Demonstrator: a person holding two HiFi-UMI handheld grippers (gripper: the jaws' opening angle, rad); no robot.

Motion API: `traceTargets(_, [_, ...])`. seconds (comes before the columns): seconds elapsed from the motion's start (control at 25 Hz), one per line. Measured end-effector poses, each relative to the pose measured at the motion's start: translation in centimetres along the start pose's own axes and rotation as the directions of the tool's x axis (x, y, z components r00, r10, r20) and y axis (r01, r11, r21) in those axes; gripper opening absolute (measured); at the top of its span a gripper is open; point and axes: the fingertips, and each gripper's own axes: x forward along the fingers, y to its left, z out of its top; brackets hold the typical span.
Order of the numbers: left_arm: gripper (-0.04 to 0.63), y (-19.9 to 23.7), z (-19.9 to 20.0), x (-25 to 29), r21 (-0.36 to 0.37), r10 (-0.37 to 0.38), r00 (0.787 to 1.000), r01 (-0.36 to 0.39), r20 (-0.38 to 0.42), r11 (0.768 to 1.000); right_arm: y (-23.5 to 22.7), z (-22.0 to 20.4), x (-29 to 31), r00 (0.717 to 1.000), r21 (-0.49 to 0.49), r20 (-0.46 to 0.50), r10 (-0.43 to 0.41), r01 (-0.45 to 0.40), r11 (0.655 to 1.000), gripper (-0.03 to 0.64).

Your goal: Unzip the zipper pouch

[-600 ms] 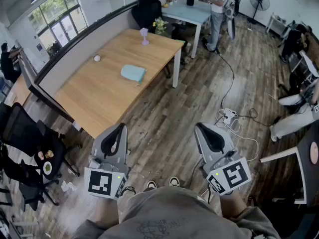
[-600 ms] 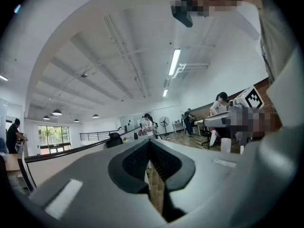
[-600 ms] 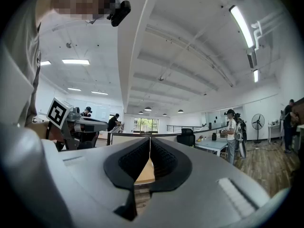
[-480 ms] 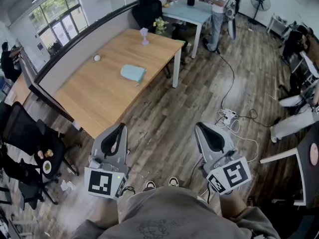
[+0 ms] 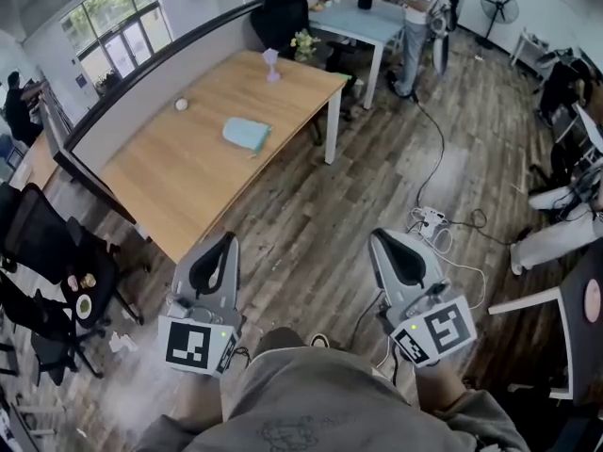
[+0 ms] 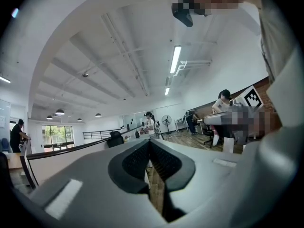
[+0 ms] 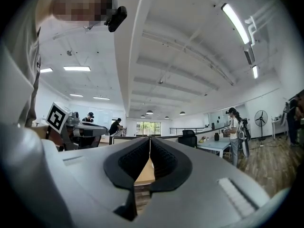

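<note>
The left gripper (image 5: 227,243) and right gripper (image 5: 377,237) sit at lower centre, jaws closed on nothing, probably just being carried. What looks like the pale blue zipper pouch (image 5: 247,135) lies well apart on the wooden table (image 5: 179,191), upper left.

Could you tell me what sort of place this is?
Probably an open-plan office: a long wooden desk, a black office chair behind it, and ceiling strip lights overhead.
</note>
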Motion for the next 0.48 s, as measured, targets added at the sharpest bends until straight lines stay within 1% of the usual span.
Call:
traceTargets(0.16, [0.0, -0.6, 0.1, 0.8, -0.004, 0.02, 1.0, -0.02, 0.008, 1.0, -1.3, -0.1, -0.4, 1.0, -0.009, 0.007, -0.004, 0.004, 1.0, 0.015])
traceTargets(0.28, [0.0, 0.1, 0.7, 1.3, -0.01, 0.067, 0.997, -0.067, 0.045, 0.998, -2.4, 0.5, -0.4, 0.998, -0.007, 0.051, -0.034, 0.034, 0.999, 0.018])
traceTargets(0.32, [0.033, 0.3, 0.9, 1.6, -0.012, 0.08, 0.995, -0.079, 0.055, 0.997, -2.8, 0.6, -0.2, 0.997, -0.006, 0.061, -0.042, 0.043, 0.999, 0.047])
traceTargets(0.36, [0.105, 0.5, 1.0, 1.9, -0.014, 0.089, 0.994, -0.088, 0.062, 0.996, -3.2, 0.6, 0.0, 0.997, -0.003, 0.066, -0.049, 0.049, 0.999, 0.1])
traceTargets(0.4, [0.159, 0.8, 1.1, 2.3, -0.016, 0.095, 0.993, -0.094, 0.067, 0.995, -3.6, 0.6, 0.3, 0.996, 0.0, 0.066, -0.056, 0.056, 0.998, 0.162])
traceTargets(0.44, [0.184, 1.1, 1.1, 2.7, -0.018, 0.101, 0.992, -0.1, 0.071, 0.995, -4.0, 0.5, 0.7, 0.996, 0.002, 0.064, -0.062, 0.062, 0.998, 0.178])
traceTargets(0.48, [0.189, 1.4, 1.1, 3.2, -0.021, 0.105, 0.992, -0.104, 0.074, 0.994, -4.4, 0.4, 1.0, 0.996, 0.002, 0.06, -0.067, 0.067, 0.998, 0.179])
